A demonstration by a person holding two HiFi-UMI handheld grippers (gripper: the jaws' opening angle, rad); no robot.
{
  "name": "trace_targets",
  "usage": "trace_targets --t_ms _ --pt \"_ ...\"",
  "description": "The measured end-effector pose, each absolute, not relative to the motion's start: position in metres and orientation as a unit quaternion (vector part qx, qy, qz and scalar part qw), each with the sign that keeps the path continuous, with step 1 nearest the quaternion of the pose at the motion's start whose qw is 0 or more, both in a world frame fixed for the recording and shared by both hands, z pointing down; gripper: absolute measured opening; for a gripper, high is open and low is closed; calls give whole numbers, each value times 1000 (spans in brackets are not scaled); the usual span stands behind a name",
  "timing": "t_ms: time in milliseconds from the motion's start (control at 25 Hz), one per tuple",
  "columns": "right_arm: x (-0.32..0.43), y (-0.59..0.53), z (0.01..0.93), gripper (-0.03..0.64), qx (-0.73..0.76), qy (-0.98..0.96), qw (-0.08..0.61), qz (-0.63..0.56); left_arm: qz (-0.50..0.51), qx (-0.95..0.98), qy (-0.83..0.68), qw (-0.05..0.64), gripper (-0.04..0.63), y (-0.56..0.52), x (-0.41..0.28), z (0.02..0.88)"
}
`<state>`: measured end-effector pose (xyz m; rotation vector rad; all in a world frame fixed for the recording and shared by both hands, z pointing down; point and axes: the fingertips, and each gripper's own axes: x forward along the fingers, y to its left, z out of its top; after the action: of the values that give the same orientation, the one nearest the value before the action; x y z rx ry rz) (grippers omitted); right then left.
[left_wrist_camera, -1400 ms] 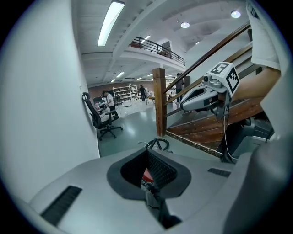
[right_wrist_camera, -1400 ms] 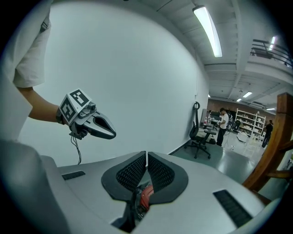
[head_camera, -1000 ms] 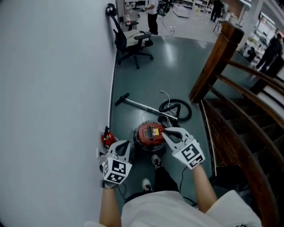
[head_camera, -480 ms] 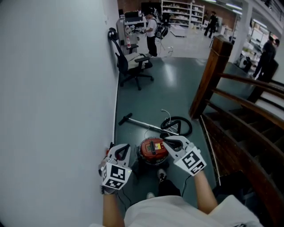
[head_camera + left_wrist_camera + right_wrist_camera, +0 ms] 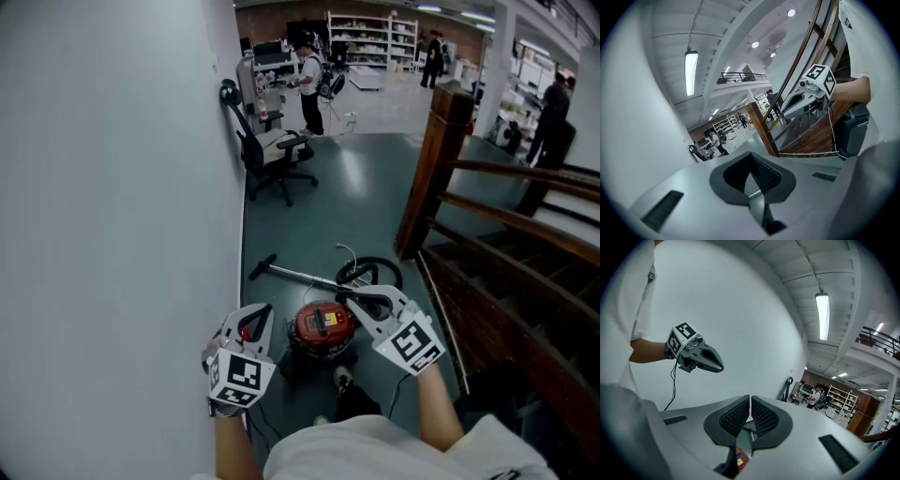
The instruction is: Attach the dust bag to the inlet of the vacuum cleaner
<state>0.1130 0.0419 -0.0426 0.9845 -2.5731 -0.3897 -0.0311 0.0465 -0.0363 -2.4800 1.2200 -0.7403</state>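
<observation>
left gripper [image 5: 255,319] and right gripper [image 5: 354,300] both closed, nothing between the jaws, held above red vacuum cleaner [image 5: 322,324] on floor [image 5: 370,192]. no dust bag in any view; inlet not made out. risk: reaching down blind, claws could snag hose [image 5: 371,272] coiled just beyond.

Floor [image 5: 361,187]: smooth, glossy, dark green-grey, lamp glare on it.
Wall [image 5: 112,206] at left: matt white, plain.
Post [image 5: 431,159] at right: brown wood, slight sheen.
Vacuum [image 5: 322,323]: glossy red plastic lid.
Wand [image 5: 302,277]: bright metal.
Left claw [image 5: 263,312], right claw [image 5: 347,296]: matt pale-grey plastic shells.
Pads [image 5: 735,419]: black, ribbed, dull.
</observation>
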Motion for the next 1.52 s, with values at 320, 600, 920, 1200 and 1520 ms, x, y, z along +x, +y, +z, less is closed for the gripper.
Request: trace_targets --t_ms 320,600,920,1200,1520 --pt "106 48 -76 37 345 -909 158 -171 -245 -856 420 176 2 52 -26 -68" --pt "95 50 -94 32 344 -908 148 -185 -240 -851 423 196 2 55 -32 -87" --pt "93 51 -98 28 345 -907 152 -187 -246 -849 420 204 2 57 -32 -91" --pt "88 47 -97 28 346 -906 153 -188 -244 -850 420 204 2 55 -38 -90" --pt "88 49 -91 28 347 -905 160 -186 -245 -851 419 202 2 57 -37 -86"
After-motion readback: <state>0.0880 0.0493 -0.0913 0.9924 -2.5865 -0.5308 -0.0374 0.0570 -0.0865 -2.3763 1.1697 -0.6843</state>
